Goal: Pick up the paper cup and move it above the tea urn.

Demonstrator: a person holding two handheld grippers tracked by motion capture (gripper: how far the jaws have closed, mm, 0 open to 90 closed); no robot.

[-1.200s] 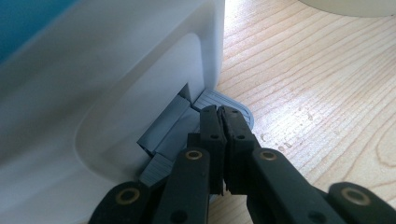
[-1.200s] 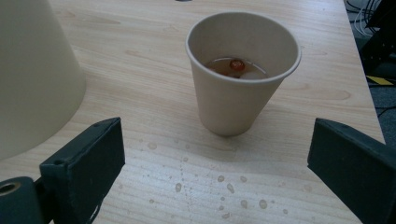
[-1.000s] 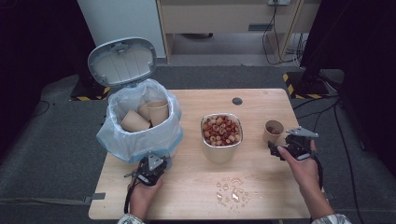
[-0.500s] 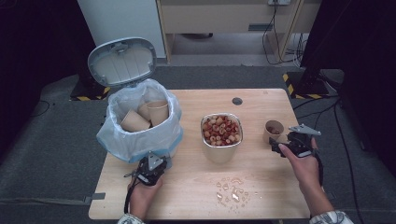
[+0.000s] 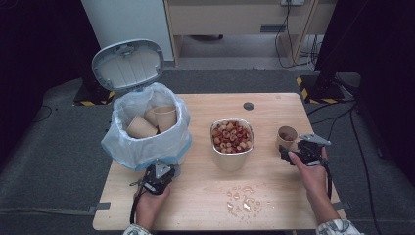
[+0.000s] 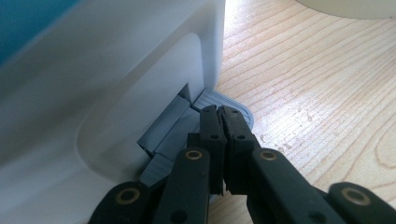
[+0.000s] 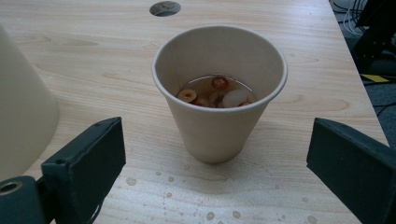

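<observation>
- While the bin (image 5: 147, 142) with 2 cups inside stands at the table's (image 5: 205, 196) left, the left gripper (image 6: 223, 116), jaws clenched together on nothing, presses on the grey pedal (image 6: 224, 105) at its foot.
- In the middle stands a bowl (image 5: 232, 142) of red and pale pieces, with spilled drops (image 5: 243, 200) in front of it.
- At the right, the right gripper (image 7: 215, 163) is released, jaws wide apart, just before the paper cup (image 7: 219, 93), not touching it; the cup stands upright with liquid and pieces inside.

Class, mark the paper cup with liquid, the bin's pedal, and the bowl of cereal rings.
paper cup (image 7: 219, 126), right gripper view, front wall.
pedal (image 6: 224, 103), left gripper view, ribbed top.
bowl (image 5: 230, 160), high view, front wall.
</observation>
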